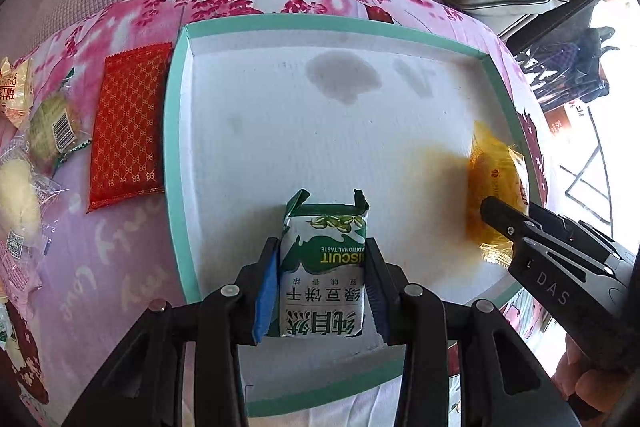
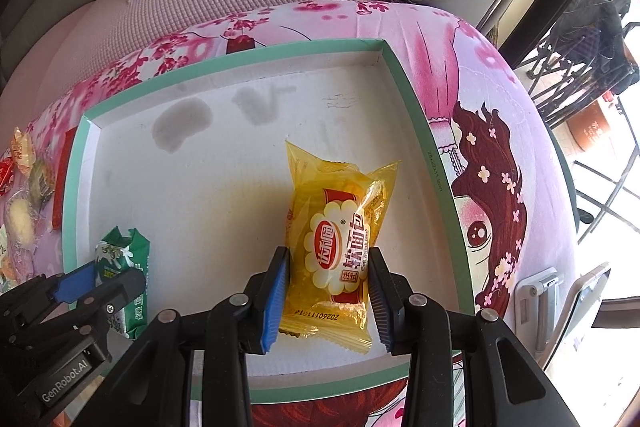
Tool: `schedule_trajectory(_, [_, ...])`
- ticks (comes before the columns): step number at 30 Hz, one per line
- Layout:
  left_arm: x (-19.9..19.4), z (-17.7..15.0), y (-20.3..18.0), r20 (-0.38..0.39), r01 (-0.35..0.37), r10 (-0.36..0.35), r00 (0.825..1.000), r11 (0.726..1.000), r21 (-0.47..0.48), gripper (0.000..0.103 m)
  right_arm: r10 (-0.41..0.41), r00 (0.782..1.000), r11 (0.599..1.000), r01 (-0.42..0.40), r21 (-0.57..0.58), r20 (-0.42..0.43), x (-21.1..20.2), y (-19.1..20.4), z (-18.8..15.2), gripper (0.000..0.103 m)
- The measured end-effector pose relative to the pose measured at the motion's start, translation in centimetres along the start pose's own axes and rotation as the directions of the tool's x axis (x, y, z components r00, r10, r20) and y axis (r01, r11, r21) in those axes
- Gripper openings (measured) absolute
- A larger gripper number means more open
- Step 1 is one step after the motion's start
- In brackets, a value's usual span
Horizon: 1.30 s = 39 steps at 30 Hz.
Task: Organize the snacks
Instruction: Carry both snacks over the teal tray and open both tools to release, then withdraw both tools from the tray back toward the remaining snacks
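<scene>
Left wrist view: left tool (image 1: pixel 322 287) pinches green biscuit pack (image 1: pixel 324 267) between its blue pads, one pad on each long side, so the pack hangs lengthwise ahead of the jaws. Pack sits low over the white floor of the teal-rimmed box (image 1: pixel 176 115), near the box's close edge; whether it touches the floor I cannot tell. Grip on the sides looks chosen so the pack can go down flat, label up. Far to this tool's left, outside the box on the pink cartoon-print cloth (image 1: pixel 120 251), lie red patterned packet (image 1: pixel 128 131) and clear-wrapped cakes (image 1: pixel 52 131), still unsorted by the look of it. To this tool's right, right tool (image 1: pixel 500 223) reaches into the same box with yellow bread pack (image 1: pixel 496 163) ahead of it.

Right wrist view: right tool (image 2: pixel 328 291) is pressed onto the yellow bread pack (image 2: pixel 340 239) at its lower half, jaws squeezing the soft wrapper from both sides. Pack lies ahead of the jaws over the box floor, close to the box's right wall (image 2: pixel 424 131), probably to leave the middle free. To this tool's left, left tool (image 2: pixel 108 283) holds the green pack (image 2: pixel 124 267) near the box's left wall. Both snacks appear to be at the set-down stage; release is likely next. Greasy stains on the box floor are well ahead of both tools.
</scene>
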<state>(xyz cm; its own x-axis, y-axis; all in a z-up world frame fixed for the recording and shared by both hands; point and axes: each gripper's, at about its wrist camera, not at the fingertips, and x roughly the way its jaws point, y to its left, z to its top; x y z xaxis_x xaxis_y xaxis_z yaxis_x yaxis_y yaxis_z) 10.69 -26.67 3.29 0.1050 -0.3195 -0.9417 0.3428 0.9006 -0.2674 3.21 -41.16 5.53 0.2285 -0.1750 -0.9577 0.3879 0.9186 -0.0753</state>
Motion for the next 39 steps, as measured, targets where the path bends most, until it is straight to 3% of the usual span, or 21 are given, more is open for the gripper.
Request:
schedule_trajectory(3, [-0.4, -0.2, 0.3, 0.012, 0.011, -0.011, 1.000, 1.000, -0.019, 0.054, 0.008, 1.000, 1.000, -0.008, 0.001, -0.007, 0.0, 0.1, 0.0, 0.046])
schedule_trajectory(5, [-0.7, -0.2, 0.6, 0.029, 0.017, -0.016, 0.999, 0.999, -0.035, 0.067, 0.019, 1.000, 1.000, -0.019, 0.004, -0.016, 0.1, 0.3, -0.1, 0.067])
schedule_trajectory(10, [-1.8, -0.2, 1.1, 0.072, 0.011, -0.008, 0.997, 0.999, -0.037, 0.086, 0.018, 1.000, 1.000, -0.018, -0.002, -0.010, 0.2, 0.5, -0.3, 0.078])
schedule_trajectory(17, [-2.4, -0.2, 1.1, 0.099, -0.030, 0.033, 0.995, 0.999, -0.034, 0.096, 0.012, 1.000, 1.000, -0.013, 0.018, 0.015, -0.2, 0.2, -0.4, 0.103])
schedule_trajectory(22, [-3.1, -0.4, 0.8, 0.126, -0.060, 0.064, 0.990, 0.998, -0.030, 0.101, 0.021, 0.999, 0.999, -0.022, 0.042, 0.026, -0.4, -0.5, 0.0, 0.103])
schedule_trajectory(30, [-4.4, -0.7, 0.8, 0.157, -0.088, 0.091, 0.983, 0.996, -0.026, 0.101, 0.047, 0.998, 0.998, -0.048, 0.041, 0.040, -1.6, -0.1, -0.1, 0.103])
schedule_trajectory(33, [-5.4, -0.9, 1.5, 0.164, -0.078, 0.083, 0.983, 0.996, -0.039, 0.101, 0.059, 0.997, 0.998, -0.060, 0.034, 0.043, -2.1, 0.6, -0.5, 0.103])
schedule_trajectory(39, [-8.2, -2.1, 3.9, 0.177, -0.140, 0.151, 0.973, 0.988, -0.072, 0.101, 0.057, 0.994, 0.998, -0.056, -0.008, 0.090, -4.1, 3.0, -1.5, 0.103])
